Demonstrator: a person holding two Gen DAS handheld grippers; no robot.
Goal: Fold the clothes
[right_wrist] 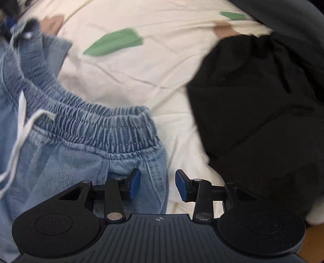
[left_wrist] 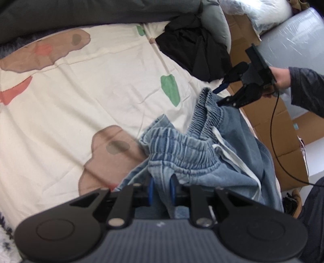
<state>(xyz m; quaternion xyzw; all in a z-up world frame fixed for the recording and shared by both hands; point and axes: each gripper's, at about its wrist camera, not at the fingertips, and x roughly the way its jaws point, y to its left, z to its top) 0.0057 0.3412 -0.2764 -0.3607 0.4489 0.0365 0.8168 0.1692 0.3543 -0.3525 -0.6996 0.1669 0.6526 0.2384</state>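
Cream bedding (left_wrist: 101, 97) with soft, blotchy prints in brown, coral and green covers the bed, creased in long shallow folds; a dark grey quilt (left_wrist: 81, 12) bunches along its far edge. Flattened cardboard boxes (left_wrist: 287, 141) lie on the floor beside the bed.

Pale blue denim shorts (left_wrist: 222, 161) lie crumpled at the near corner of the bed. Their cloth is washed and faintly streaked, with a thick gathered elastic waistband (right_wrist: 105, 125) ribbed in tight pleats and a flat white drawstring (left_wrist: 232, 153) trailing across the front. A black garment (right_wrist: 253, 101), matte and loosely heaped, lies apart from the shorts on the bedding, a strip of cream sheet between the two.

The left gripper (left_wrist: 162, 190) has its blue pads pinched on a fold of denim just below the waistband, the cloth rising in a ridge between them. The right gripper (right_wrist: 158, 182) points down over the opposite end of the waistband with its jaws parted: one blue pad sits over the denim at the shorts' side edge, the other over bare sheet, and neither presses the cloth. In the left wrist view this gripper's black fingers straddle the raised waistband end, held by a hand (left_wrist: 281, 79) in a dark sleeve, with a thin black cable (left_wrist: 275, 145) drooping from it.
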